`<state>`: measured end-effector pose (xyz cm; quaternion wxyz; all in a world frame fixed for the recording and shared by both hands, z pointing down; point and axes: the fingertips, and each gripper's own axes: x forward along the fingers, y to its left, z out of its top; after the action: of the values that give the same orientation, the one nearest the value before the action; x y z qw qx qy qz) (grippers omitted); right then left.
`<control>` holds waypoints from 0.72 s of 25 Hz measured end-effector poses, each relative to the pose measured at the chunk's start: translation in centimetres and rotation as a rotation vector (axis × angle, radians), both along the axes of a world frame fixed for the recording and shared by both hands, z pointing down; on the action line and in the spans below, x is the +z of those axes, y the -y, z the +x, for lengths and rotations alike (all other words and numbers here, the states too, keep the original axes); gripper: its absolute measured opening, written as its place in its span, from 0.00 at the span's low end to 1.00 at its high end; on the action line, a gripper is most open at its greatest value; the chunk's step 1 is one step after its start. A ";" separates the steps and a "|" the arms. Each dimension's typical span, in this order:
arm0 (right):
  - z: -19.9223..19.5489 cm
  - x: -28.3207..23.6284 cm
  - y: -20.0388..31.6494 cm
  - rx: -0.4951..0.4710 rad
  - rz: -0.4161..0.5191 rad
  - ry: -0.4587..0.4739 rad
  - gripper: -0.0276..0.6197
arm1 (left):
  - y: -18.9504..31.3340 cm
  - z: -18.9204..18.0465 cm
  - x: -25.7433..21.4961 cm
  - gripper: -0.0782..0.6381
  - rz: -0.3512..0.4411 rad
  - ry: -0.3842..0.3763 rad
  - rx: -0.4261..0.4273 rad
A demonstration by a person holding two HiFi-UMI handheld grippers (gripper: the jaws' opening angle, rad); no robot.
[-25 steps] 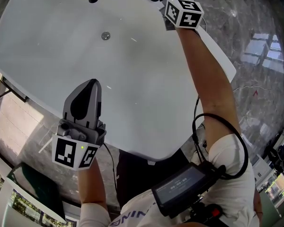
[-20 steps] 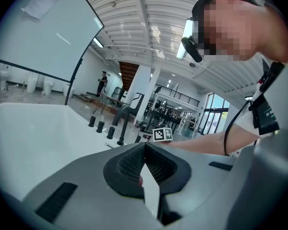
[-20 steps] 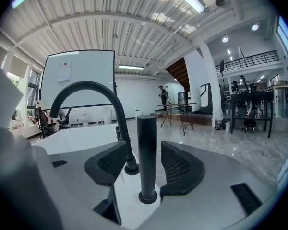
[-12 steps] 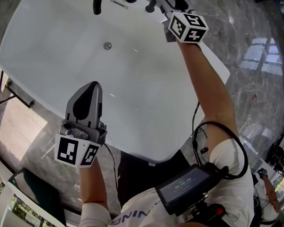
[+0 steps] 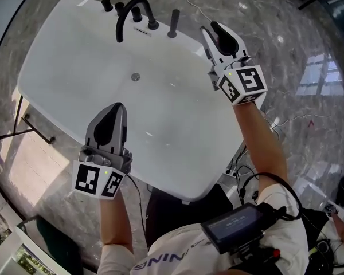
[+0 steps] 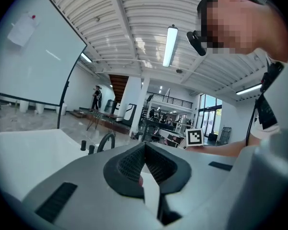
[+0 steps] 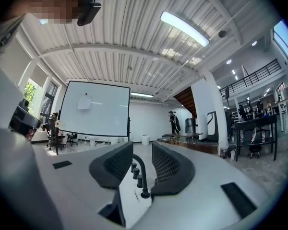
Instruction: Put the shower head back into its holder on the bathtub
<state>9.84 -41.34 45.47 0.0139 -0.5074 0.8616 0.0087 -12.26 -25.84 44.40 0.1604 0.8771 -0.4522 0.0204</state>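
The black shower head [image 5: 173, 23] stands upright in its holder on the far rim of the white bathtub [image 5: 178, 113], right of the curved black faucet [image 5: 129, 16]. My right gripper [image 5: 214, 30] hangs apart from it, to its right above the tub's edge. Its jaws are closing, with a gap left and nothing between them; in the right gripper view [image 7: 141, 157] the faucet [image 7: 140, 176] shows through the gap. My left gripper [image 5: 116, 109] hovers over the near left of the tub, shut and empty; its pads meet in the left gripper view [image 6: 145, 150].
Small black knobs [image 5: 107, 4] stand left of the faucet, and the drain [image 5: 135, 77] sits in the tub floor. Grey marble floor [image 5: 309, 33] surrounds the tub. A cable [image 5: 292, 119] lies on the floor at the right, a black frame [image 5: 28, 122] at the left.
Both grippers have risen. The right one let go of the shower head and drew back to the right; the shower head stays upright in its holder. The left gripper stays shut.
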 end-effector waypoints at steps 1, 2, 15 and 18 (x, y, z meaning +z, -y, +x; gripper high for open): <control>0.6 -1.3 -1.4 0.000 0.014 0.001 0.24 | -0.6 0.7 -1.0 0.13 0.010 0.005 0.002; 1.3 -2.6 -2.7 0.001 0.024 0.002 0.22 | -1.3 1.4 -2.0 0.13 0.018 0.011 0.004; 11.6 -10.1 -22.4 0.109 -0.009 0.096 0.07 | -13.3 12.7 -10.0 0.13 0.057 0.028 -0.028; 12.3 -11.7 -26.7 0.120 -0.010 0.095 0.06 | -15.8 13.3 -10.8 0.13 0.052 0.035 -0.007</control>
<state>22.11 -14.64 33.80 0.0514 -0.5579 0.8281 -0.0189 1.06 -10.08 33.58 0.1297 0.8789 -0.4585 0.0235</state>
